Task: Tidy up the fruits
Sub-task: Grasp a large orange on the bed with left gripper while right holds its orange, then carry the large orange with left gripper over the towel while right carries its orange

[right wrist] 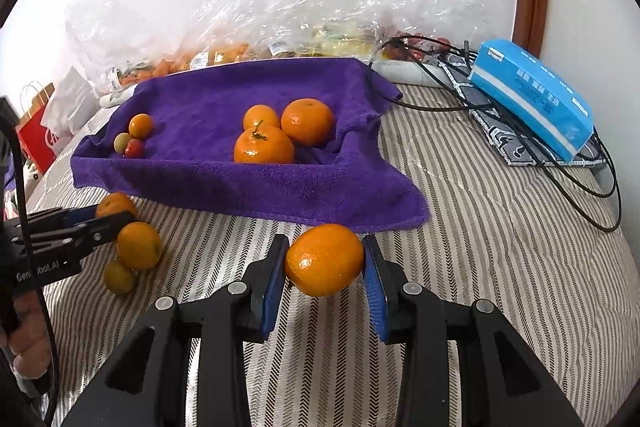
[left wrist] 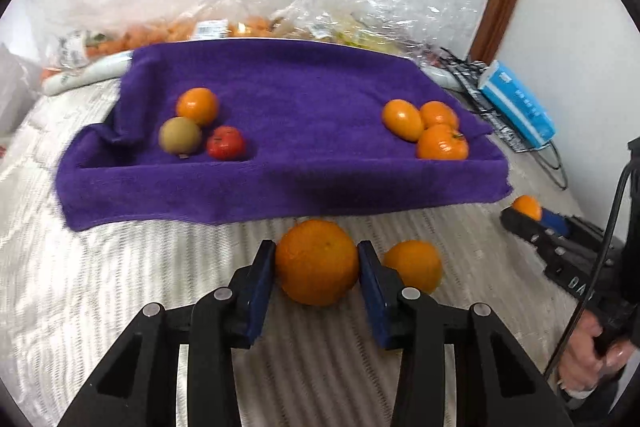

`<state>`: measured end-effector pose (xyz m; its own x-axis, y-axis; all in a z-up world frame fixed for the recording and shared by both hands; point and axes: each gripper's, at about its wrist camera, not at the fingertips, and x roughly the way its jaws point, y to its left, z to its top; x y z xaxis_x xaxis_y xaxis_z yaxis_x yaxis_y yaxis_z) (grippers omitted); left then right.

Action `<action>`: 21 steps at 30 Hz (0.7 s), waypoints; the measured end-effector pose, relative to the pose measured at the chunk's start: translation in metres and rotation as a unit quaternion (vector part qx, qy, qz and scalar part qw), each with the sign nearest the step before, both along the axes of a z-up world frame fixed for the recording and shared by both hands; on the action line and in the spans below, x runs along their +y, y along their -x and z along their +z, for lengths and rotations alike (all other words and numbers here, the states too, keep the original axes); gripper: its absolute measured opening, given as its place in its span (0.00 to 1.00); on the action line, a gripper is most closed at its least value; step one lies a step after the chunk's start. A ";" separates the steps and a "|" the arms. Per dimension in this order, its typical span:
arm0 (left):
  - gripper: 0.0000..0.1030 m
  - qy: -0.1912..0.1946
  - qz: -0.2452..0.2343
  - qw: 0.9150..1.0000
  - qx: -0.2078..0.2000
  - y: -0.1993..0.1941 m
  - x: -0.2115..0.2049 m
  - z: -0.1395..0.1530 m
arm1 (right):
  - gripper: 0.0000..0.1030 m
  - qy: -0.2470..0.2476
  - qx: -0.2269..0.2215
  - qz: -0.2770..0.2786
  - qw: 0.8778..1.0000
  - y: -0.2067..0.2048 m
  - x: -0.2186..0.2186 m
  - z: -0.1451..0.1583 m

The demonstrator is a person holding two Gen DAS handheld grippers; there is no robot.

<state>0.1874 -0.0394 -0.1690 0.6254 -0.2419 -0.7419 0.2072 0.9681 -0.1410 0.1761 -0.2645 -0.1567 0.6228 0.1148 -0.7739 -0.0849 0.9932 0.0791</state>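
I had the left gripper (left wrist: 317, 263) clamped on a round orange mandarin (left wrist: 317, 262) low in centre frame, the right gripper (right wrist: 325, 259) clenching another glossy orange mandarin (right wrist: 325, 259). Either smooth fruit could have slipped before reaching the purple towel-lined tray (left wrist: 288, 183) above.

- The left gripper (left wrist: 317, 269) has its blue pads against both sides of a large orange (left wrist: 316, 261) resting on the striped bedcover (left wrist: 120, 267).
- A smaller orange (left wrist: 414, 265) lies just right of it.
- Beyond, a purple towel (left wrist: 288, 147) carries three oranges (left wrist: 428, 131) at right, and an orange, a greenish fruit (left wrist: 180, 135) and a red fruit (left wrist: 226, 143) at left.
- The right gripper (left wrist: 524, 213) at the right edge holds a small orange (left wrist: 527, 207).
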 end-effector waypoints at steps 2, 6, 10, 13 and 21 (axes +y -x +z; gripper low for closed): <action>0.39 -0.013 0.011 1.000 -0.003 0.001 0.005 -0.001 | 0.36 -0.003 0.001 -0.002 1.000 0.000 -0.001 0.000; 0.39 -0.034 0.022 0.999 -0.002 -0.003 0.006 -0.003 | 0.36 -0.002 0.006 0.002 1.000 -0.001 0.001 -0.002; 0.39 -0.050 0.024 0.998 -0.003 -0.004 0.001 -0.003 | 0.36 -0.009 0.013 0.008 1.000 -0.003 0.003 -0.004; 0.39 -0.046 0.027 0.999 -0.003 -0.006 0.001 -0.003 | 0.36 -0.014 0.019 0.011 1.000 -0.005 0.003 -0.006; 0.37 0.025 0.041 0.999 -0.005 -0.002 0.023 0.000 | 0.36 -0.022 0.010 0.026 0.999 -0.002 0.005 -0.003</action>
<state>0.1896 -0.0163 -0.1688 0.6524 -0.2264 -0.7233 0.1291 0.9736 -0.1883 0.1786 -0.2591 -0.1600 0.5993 0.1802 -0.7799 -0.1335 0.9832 0.1246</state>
